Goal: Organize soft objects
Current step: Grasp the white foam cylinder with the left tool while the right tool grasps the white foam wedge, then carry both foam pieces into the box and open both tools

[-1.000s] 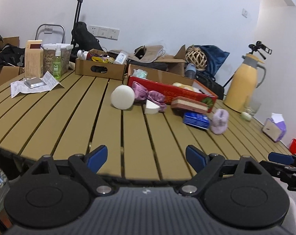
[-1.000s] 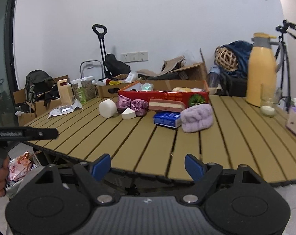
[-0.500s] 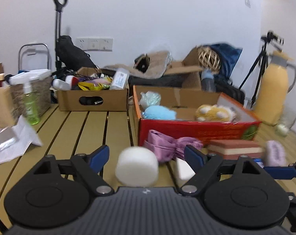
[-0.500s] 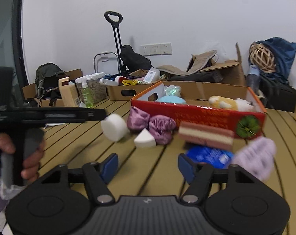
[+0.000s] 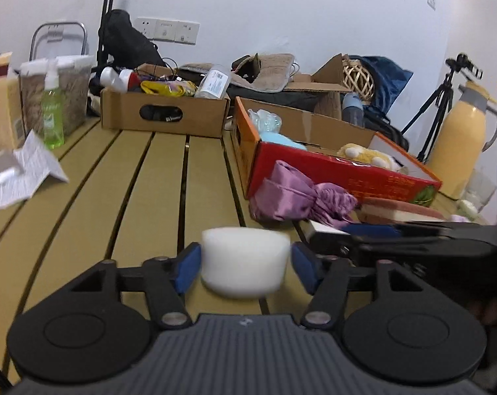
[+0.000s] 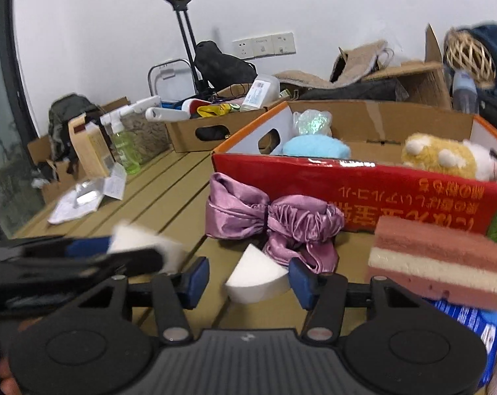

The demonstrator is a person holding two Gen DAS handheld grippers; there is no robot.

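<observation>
We are looking at very little readable text here. The red box [image 6: 363,194] is carrying rows of orange characters on its front wall, and they are standing upside down to us, so we are not making them out. A white bottle [image 6: 260,93] in the cardboard box [image 6: 212,128] is showing a printed label, too small to read.

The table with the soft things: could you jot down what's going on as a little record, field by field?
surface: slatted wooden table
left gripper: jaws closing either side of round white sponge, no firm squeeze seen
right gripper: jaws closing around wedge-shaped white sponge, not pressing yet
collecting box: red cardboard box
already inside: blue puff, yellow plush toy
still outside: purple satin bonnet, pink layered sponge
</observation>
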